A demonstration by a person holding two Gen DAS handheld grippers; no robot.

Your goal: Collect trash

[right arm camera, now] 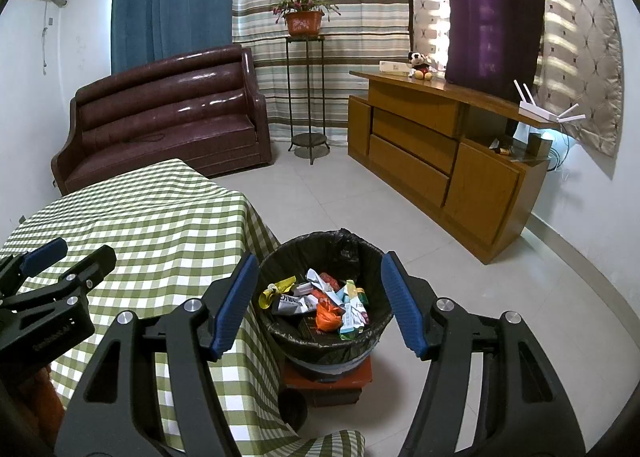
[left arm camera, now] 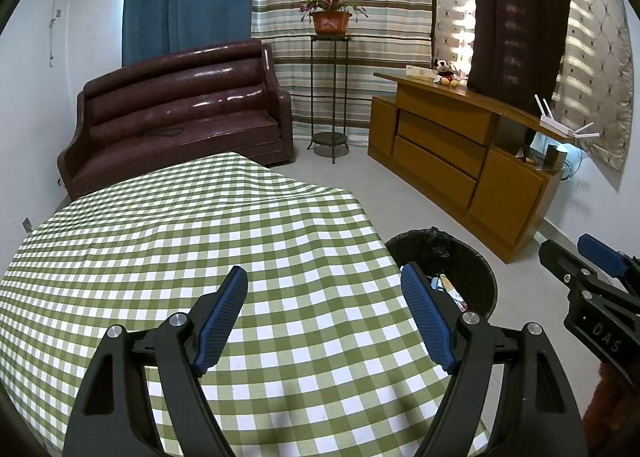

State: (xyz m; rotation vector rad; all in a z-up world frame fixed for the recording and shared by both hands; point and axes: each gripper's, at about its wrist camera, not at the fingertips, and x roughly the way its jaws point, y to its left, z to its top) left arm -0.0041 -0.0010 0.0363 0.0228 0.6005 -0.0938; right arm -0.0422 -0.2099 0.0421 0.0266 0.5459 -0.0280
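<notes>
Desk (left arm camera: pixel 160 241) surface lying bare under left hand-held gripper (left arm camera: pixel 324 281). Trash bin (right arm camera: pixel 360 253) mouth standing open below right hand-held gripper (right arm camera: pixel 316 269); desk edge crowding bin's left rim. Floor (right arm camera: pixel 460 297) lying open rightward.

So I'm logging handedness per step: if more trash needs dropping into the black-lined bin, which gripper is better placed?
Probably right: the right gripper, open and empty, hangs directly above the black-lined bin, while the left gripper, also open, hangs over the green checked tablecloth.

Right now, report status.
Left gripper open over tablecloth. Right gripper open above bin. Trash in bin. Nothing in the way.
</notes>
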